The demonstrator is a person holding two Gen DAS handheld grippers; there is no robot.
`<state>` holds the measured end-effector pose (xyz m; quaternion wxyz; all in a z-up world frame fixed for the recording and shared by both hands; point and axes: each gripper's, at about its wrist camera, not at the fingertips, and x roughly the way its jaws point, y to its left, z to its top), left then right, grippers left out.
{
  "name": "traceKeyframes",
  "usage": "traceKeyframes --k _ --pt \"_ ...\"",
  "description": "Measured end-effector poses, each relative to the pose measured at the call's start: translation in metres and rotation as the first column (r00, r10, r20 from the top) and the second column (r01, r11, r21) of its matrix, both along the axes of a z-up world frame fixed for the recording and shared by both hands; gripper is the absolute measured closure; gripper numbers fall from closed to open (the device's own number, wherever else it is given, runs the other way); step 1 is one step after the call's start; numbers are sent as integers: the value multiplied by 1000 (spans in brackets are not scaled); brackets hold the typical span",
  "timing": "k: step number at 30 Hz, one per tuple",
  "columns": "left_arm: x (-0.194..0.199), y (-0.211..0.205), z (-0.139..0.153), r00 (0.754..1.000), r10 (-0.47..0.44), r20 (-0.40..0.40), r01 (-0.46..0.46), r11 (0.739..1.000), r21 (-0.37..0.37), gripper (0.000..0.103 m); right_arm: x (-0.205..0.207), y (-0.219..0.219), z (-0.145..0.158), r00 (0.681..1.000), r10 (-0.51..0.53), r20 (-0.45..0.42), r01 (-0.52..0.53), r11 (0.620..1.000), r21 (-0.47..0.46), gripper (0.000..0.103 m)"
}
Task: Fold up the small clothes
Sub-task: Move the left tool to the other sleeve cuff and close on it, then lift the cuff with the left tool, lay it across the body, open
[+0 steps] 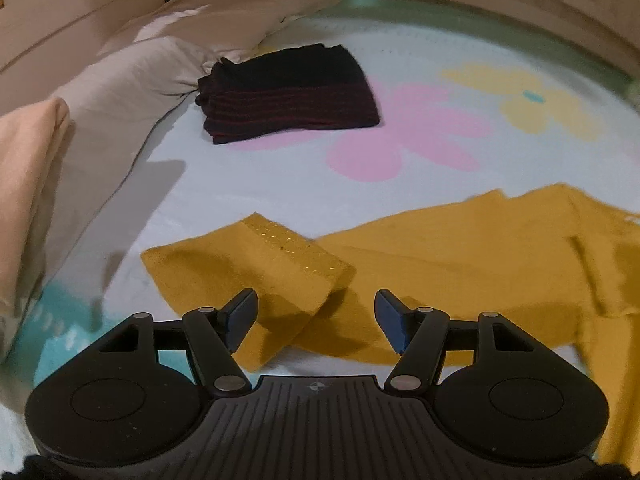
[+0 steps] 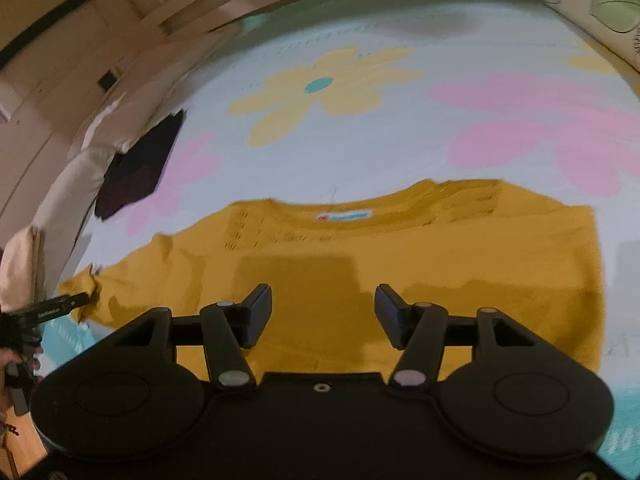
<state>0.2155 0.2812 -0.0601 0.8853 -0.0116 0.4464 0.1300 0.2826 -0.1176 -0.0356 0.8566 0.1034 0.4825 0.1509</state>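
Observation:
A mustard-yellow knit top (image 2: 400, 264) lies flat on the flowered bedspread, neck label up and away from me. Its left sleeve (image 1: 248, 268) is folded back on itself, cuff with small gold dots on top. My left gripper (image 1: 316, 312) is open and empty, hovering just above that sleeve. My right gripper (image 2: 324, 312) is open and empty above the body of the top. The left gripper's tip (image 2: 68, 304) shows at the left edge of the right wrist view, by the sleeve end.
A folded dark garment with red stripes (image 1: 288, 96) lies further up the bed, also seen in the right wrist view (image 2: 136, 168). Beige pillows (image 1: 132, 80) and a peach cloth (image 1: 28, 184) line the left side. The bedspread (image 2: 400, 140) stretches beyond.

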Motion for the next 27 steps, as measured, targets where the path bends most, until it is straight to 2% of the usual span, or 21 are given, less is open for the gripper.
traceKeyframes --k 3,5,7,8,10,12,14,16,19,23,25,27 --pt "4 -1 -5 1000 -6 -15 6 999 32 41 2 6 -7 1000 13 -16 -14 1000 -12 40" --pt "6 3 -6 1000 2 -21 -2 1000 24 49 2 6 -10 1000 11 -25 -11 1000 -16 40" --pt "7 10 -7 999 31 -33 -31 1000 -1 65 2 6 -12 999 4 -34 -5 1000 -13 40" --pt "7 17 -6 998 53 -34 -54 998 -30 70 2 4 -14 999 -1 -40 0 1000 -7 40" --pt "3 29 -4 995 102 -16 -103 991 -84 85 2 0 -15 999 -13 -50 13 1000 6 40" --pt "-2 40 2 989 149 12 -147 981 -125 91 3 -4 -16 998 -31 -59 32 999 17 40" --pt "-10 51 10 976 210 50 -199 965 -169 91 5 -9 -17 997 -47 -66 49 998 30 40" --pt "-16 60 18 963 255 84 -233 949 -211 96 6 -14 -18 995 -65 -73 68 997 47 40" --pt "-22 64 29 952 283 119 -252 942 -223 96 7 -21 -18 992 -93 -85 100 992 76 40" --pt "-23 65 45 936 311 164 -258 924 -281 96 7 -27 -16 990 -112 -85 119 989 90 40" --pt "-18 59 46 945 289 154 -241 932 -272 95 6 -28 -14 990 -114 -82 122 988 92 40" --pt "-13 47 41 957 253 141 -222 953 -205 91 6 -30 -13 990 -113 -87 122 988 98 40"
